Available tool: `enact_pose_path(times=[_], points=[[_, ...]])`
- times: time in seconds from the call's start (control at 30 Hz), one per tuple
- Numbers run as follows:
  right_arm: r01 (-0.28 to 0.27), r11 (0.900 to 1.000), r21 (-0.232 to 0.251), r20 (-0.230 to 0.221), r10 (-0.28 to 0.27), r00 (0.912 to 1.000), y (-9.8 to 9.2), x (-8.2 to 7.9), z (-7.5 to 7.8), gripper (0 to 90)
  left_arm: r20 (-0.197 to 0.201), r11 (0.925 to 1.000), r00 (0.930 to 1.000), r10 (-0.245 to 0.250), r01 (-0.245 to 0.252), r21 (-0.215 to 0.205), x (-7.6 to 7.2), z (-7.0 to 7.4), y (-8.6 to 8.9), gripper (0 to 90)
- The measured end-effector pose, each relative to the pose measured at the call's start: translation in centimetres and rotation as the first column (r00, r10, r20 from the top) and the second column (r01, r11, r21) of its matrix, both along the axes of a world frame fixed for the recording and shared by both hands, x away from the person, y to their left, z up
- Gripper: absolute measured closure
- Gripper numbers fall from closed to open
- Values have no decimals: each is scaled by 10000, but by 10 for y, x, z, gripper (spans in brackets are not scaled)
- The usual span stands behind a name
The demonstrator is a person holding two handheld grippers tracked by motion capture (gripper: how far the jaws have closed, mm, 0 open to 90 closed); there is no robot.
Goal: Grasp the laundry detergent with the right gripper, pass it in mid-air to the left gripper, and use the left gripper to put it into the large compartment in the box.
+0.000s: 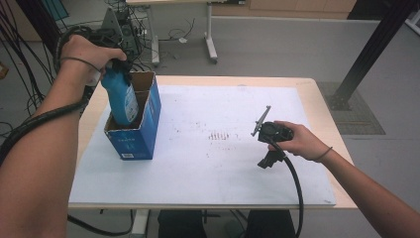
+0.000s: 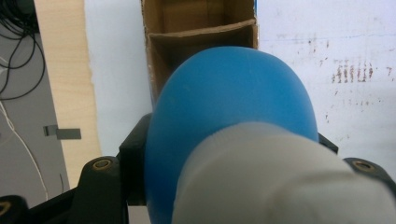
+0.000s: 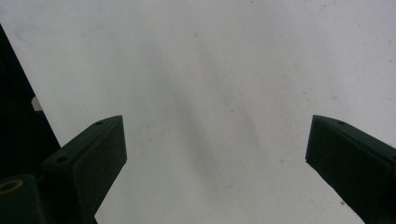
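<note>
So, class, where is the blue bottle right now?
In the high view the blue bottle sits at the table's left, held by the left gripper, its base inside the blue cardboard box.

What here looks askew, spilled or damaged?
Nothing is spilled or broken. The blue bottle leans as the left gripper holds it partway into the blue carton. The white mat carries reddish-brown stains near its middle.

The left arm is reaching forward and up, with the hand bending down at the wrist. The left hand-held gripper (image 1: 116,67) is pointing down, and its jaws are squeezing tight on something. The right arm is lying low and reaching in. The right hand-held gripper (image 1: 267,159) is pointing down with its jaws standing wide apart.
</note>
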State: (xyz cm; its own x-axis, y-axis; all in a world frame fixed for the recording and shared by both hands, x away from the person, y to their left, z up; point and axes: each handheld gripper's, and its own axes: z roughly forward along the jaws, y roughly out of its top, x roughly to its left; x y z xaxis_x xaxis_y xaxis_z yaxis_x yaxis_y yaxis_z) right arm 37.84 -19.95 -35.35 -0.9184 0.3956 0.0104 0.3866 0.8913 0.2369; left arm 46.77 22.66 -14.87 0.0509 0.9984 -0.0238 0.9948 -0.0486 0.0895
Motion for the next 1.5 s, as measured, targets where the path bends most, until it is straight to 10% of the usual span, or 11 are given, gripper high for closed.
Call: enact_pose_path(times=[1.5], points=[[99,10000,8,-192,-98,9998,-1,1,-12,54,-745,9998,9971,138,-146,-104,10,-87,-5,377]])
